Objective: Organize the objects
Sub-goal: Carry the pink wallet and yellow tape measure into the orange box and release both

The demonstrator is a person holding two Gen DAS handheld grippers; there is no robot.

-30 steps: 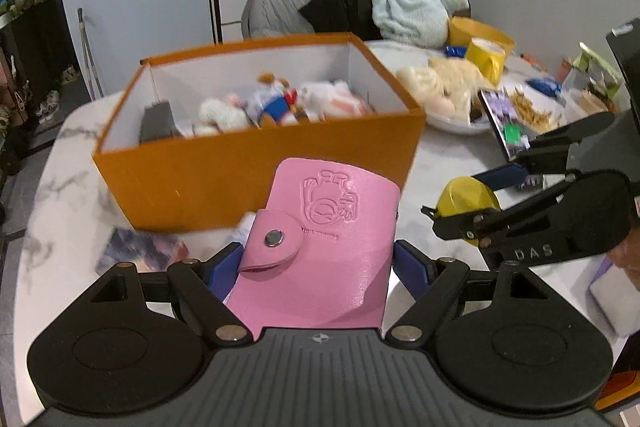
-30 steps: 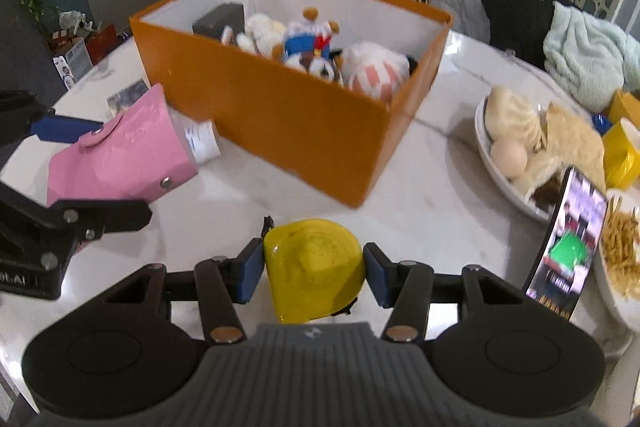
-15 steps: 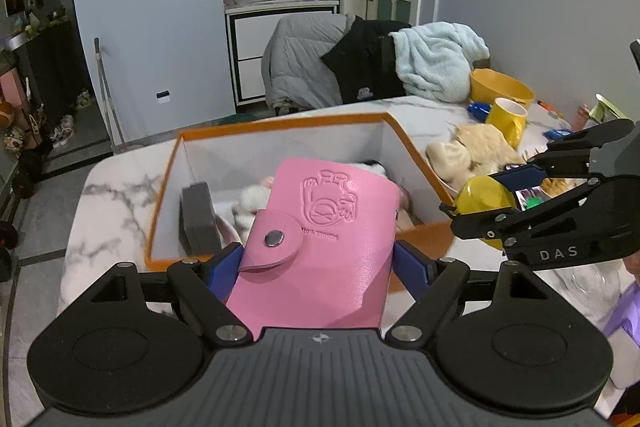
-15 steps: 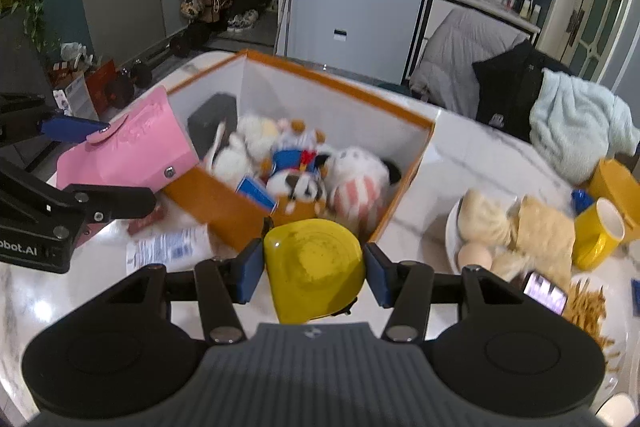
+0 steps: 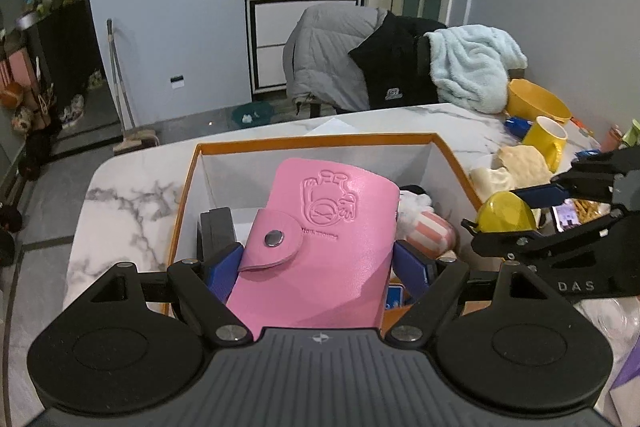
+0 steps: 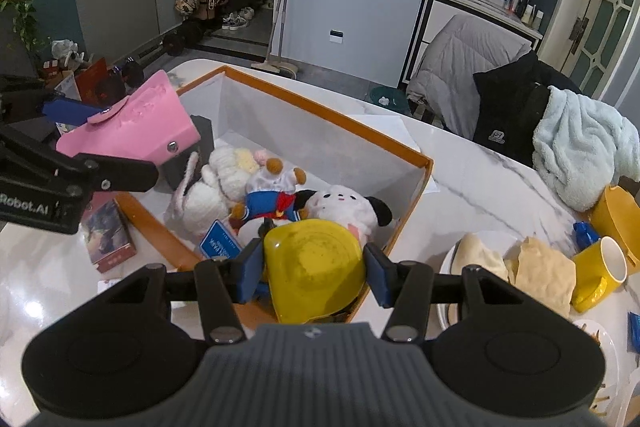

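The left hand-held gripper (image 5: 320, 263) is clamped on a pink card holder (image 5: 320, 251) (snap flap facing up), held above the orange box (image 6: 416, 163). The right hand-held gripper (image 6: 314, 267) pinches a yellow tape measure (image 6: 314, 263) over the box's near edge, beside plush toys (image 6: 340, 205).

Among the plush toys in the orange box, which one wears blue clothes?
The small plush toy in the middle of the orange box has a blue and red outfit. The toys beside it are white or cream, with no blue.
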